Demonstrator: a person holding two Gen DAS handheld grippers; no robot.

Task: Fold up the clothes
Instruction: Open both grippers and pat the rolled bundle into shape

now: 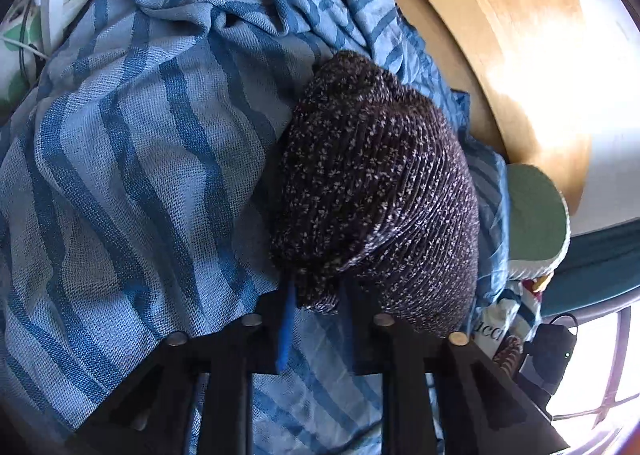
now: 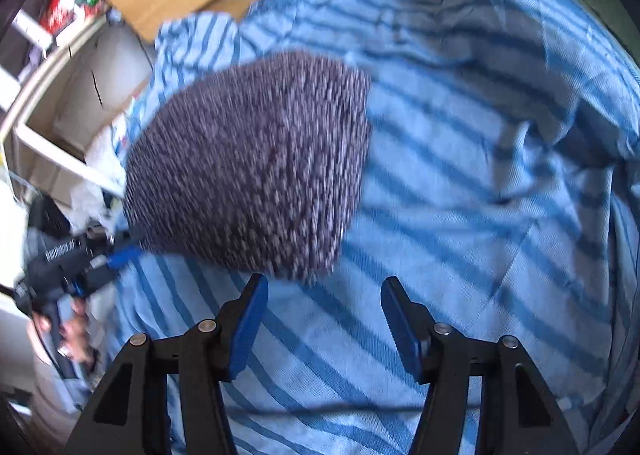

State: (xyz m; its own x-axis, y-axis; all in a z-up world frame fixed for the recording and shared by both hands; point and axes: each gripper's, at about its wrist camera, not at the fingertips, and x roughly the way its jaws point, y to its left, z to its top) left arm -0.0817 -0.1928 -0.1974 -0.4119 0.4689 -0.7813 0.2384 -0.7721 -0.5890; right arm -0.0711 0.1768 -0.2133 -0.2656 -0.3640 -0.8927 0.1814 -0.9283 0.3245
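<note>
A dark speckled knit garment (image 1: 372,191) lies folded over on a blue striped cloth (image 1: 132,159). My left gripper (image 1: 316,295) is shut on the knit garment's near edge. In the right wrist view the knit garment (image 2: 256,179) hangs a little above the blue striped cloth (image 2: 480,183), held at its left by my left gripper (image 2: 120,251). My right gripper (image 2: 324,299) is open and empty, just below the garment's lower edge.
A round wooden table edge (image 1: 520,67) curves behind the cloth. A green cushion (image 1: 536,211) and a bag (image 1: 496,327) sit at the right. White shelves (image 2: 52,135) with clutter stand at the left in the right wrist view.
</note>
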